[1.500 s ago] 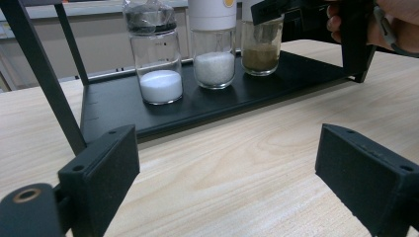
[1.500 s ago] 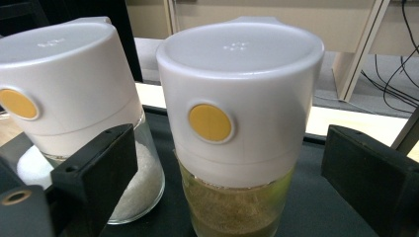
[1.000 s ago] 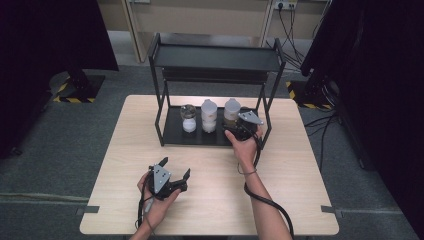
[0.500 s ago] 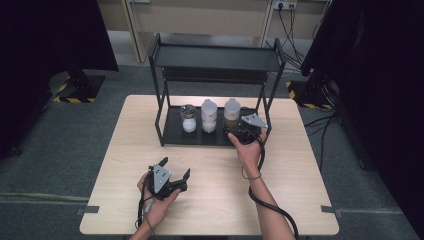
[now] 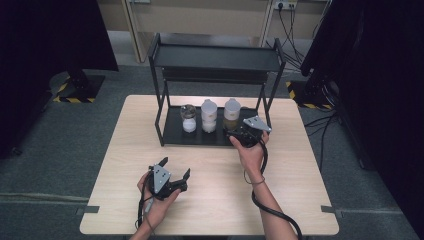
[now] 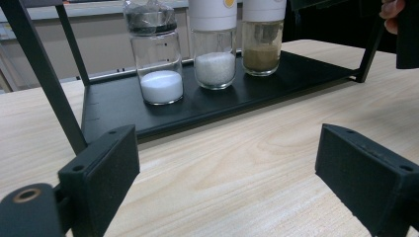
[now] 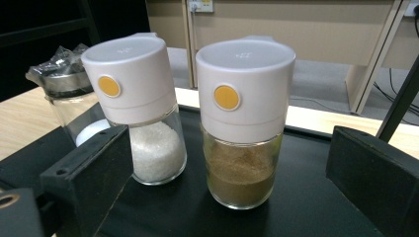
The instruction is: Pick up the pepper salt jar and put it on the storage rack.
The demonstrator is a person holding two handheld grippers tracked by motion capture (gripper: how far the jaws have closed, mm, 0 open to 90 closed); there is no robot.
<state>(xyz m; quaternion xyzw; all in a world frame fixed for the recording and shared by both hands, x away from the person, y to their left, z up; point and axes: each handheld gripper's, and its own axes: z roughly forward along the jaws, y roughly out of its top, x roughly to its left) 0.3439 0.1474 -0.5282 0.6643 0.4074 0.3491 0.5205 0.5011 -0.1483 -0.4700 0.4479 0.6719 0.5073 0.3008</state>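
The right gripper [image 5: 239, 133] has its jaws wide on both sides of the brown spice jar [image 7: 242, 126], which stands untouched on the black shelf [image 5: 200, 137], so the grasp is not yet made, while the left gripper [image 5: 175, 170] rests wide open on the table [image 5: 300, 200].

- In the left gripper view, the tops of the three jars are cut off by the upper edge: the jar of white powder [image 6: 157, 59], the jar of white grains [image 6: 213, 47] and the jar of brown powder [image 6: 263, 37].
- In the same view, the right gripper [image 6: 407, 34] is cut by the right edge; its jaws cannot be seen there.
- In the right gripper view, the jar of white powder [image 7: 66, 98] is partly hidden behind the jar of white grains [image 7: 143, 113].
- In the high view, the jar contents are too small to tell apart in detail.
- The rack [image 5: 215, 55] hides the table surface behind it.
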